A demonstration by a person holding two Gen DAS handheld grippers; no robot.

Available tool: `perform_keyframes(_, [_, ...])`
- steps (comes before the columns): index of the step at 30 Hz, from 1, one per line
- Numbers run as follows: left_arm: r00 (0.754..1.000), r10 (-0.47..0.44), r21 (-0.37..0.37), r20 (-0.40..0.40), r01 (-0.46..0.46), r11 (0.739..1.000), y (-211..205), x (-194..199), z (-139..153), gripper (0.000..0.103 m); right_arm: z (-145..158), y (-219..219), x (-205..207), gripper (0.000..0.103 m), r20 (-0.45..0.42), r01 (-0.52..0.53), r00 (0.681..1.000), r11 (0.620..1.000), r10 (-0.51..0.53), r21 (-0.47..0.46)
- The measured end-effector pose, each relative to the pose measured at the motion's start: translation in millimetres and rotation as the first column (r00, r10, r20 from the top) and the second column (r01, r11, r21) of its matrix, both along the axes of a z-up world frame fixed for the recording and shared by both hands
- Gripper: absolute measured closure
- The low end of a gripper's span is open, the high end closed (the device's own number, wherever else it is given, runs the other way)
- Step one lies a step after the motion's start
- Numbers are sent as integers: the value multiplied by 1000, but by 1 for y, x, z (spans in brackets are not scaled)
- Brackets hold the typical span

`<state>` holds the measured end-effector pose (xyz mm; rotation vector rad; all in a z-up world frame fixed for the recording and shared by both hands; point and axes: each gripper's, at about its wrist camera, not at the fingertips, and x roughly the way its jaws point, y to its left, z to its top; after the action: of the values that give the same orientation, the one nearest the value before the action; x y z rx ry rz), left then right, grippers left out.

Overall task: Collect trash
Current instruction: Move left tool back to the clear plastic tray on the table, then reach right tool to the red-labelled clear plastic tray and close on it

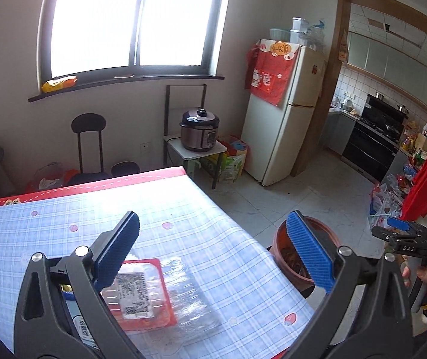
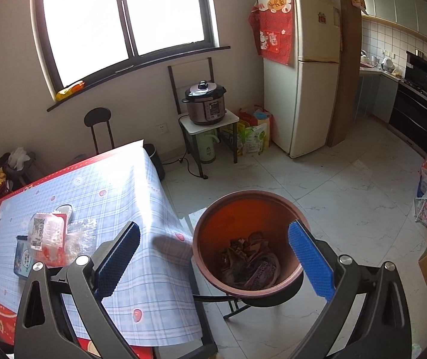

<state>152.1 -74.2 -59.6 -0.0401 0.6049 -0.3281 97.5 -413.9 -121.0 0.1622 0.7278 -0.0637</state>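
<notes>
Left wrist view: left tool [image 1: 213, 254], jaws wide apart, nothing between them, above bench [image 1: 183, 209] with blue plaid cloth. Red-labelled plastic food tray [image 1: 144, 293] lies flat on crumpled clear wrap [image 1: 189, 296]. Brown trash bucket [image 1: 288, 257] just off the bench edge.

Right wrist view: right tool [image 2: 213, 257], jaws apart, empty, over the trash bucket [image 2: 243, 209], which holds crumpled wrappers [image 2: 249, 263]. Food tray [image 2: 48, 233] on the bench [image 2: 123, 194], well apart from the bucket.

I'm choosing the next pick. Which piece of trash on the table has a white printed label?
The red plastic tray, with its label facing up; the crumpled clear wrap beside it is unlabelled.
</notes>
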Motion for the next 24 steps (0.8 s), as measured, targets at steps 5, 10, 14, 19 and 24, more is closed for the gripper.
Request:
perform_keyframes(5, [994, 112, -30, -11, -112, 993, 65, -20, -2, 6, 6, 43, 4, 5, -1, -54, 999, 999, 54, -9])
perform_keyframes(10, [968, 243, -74, -54, -247, 966, 132, -43, -19, 6, 7, 81, 8, 5, -18, -109, 994, 994, 108, -19])
perform_keyframes(14, [934, 344, -90, -99, -352, 932, 181, -67, -40, 6, 5, 113, 14, 5, -44, -166, 985, 986, 164, -32])
perform_keyframes(19, [890, 430, -108, -150, -447, 888, 229, -92, -62, 6, 1, 163, 24, 5, -75, -254, 965, 966, 250, -51])
perform_keyframes(24, [866, 464, -118, -184, -489, 864, 258, -111, -81, 6, -11, 234, 34, 5, -111, -406, 912, 907, 395, -108])
